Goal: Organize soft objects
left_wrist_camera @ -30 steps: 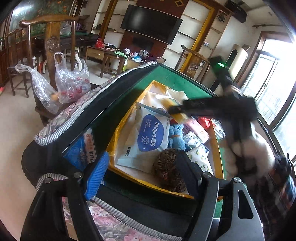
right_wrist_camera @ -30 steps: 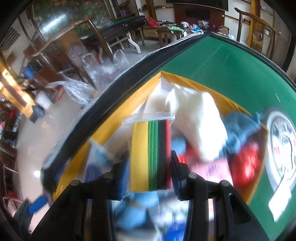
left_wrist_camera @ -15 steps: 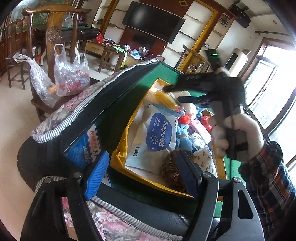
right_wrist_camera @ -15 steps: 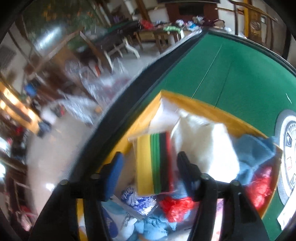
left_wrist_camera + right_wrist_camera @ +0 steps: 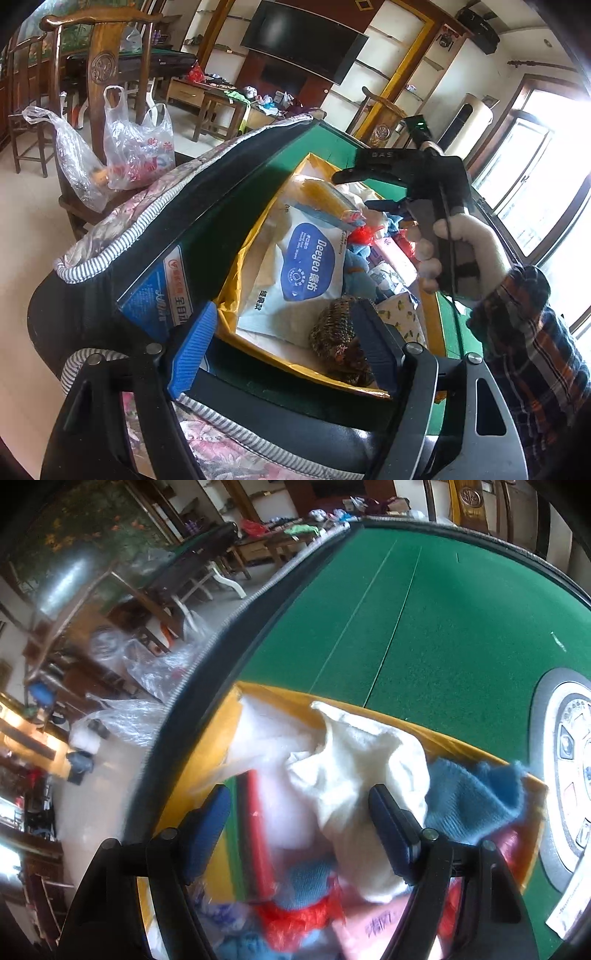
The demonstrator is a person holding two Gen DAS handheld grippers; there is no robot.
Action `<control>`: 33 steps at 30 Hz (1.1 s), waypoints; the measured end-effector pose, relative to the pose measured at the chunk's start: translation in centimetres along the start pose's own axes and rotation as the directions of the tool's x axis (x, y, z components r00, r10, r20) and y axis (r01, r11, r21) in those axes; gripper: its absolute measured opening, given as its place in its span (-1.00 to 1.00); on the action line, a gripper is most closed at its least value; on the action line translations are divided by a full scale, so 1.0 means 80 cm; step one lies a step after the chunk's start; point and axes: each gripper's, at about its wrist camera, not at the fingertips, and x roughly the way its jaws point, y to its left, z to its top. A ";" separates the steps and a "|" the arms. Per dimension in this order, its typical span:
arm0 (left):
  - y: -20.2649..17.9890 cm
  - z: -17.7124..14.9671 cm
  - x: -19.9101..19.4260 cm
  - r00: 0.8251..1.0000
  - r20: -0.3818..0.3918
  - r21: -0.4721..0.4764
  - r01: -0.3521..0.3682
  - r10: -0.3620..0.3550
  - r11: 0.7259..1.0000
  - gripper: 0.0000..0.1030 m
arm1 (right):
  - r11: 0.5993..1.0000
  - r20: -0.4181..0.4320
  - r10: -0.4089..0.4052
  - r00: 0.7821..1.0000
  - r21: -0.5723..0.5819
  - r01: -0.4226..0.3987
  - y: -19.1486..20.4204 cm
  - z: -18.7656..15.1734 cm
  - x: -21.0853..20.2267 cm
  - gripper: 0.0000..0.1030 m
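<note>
My right gripper [image 5: 301,829] is opening over the yellow cardboard box [image 5: 207,738], nothing pinched; the bagged pack of coloured sponge cloths [image 5: 247,834] lies inside. My left gripper [image 5: 284,347] hangs wide, empty, clear of it.

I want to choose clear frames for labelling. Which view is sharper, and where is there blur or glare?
Left wrist view: sharper; the wipes pack print is readable, but the window on the right is blown out by glare. Right wrist view: motion-blurred, mostly near the coloured cloth pack and lower yellow box contents; the green table looks clearer. Both bend at the fisheye edges.
</note>
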 end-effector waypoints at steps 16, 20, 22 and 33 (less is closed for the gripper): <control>-0.037 -0.008 -0.019 0.997 0.051 0.028 -0.055 0.053 0.998 0.51 | 0.889 -0.168 0.457 0.874 0.073 -0.451 -0.011 -0.177 -0.059 0.42; -0.053 -0.011 -0.019 0.997 0.051 0.073 -0.069 0.065 0.995 0.51 | 0.905 -0.109 0.425 0.898 0.027 -0.425 -0.015 -0.169 -0.090 0.42; -0.062 -0.012 -0.017 0.997 0.048 0.085 -0.067 0.063 0.994 0.51 | 0.950 -0.005 0.310 0.951 -0.034 -0.310 -0.015 -0.148 -0.107 0.42; -0.125 -0.029 -0.028 0.995 0.064 0.239 -0.093 0.079 0.967 0.51 | 0.981 0.038 0.184 0.982 0.061 -0.187 -0.071 -0.102 -0.092 0.43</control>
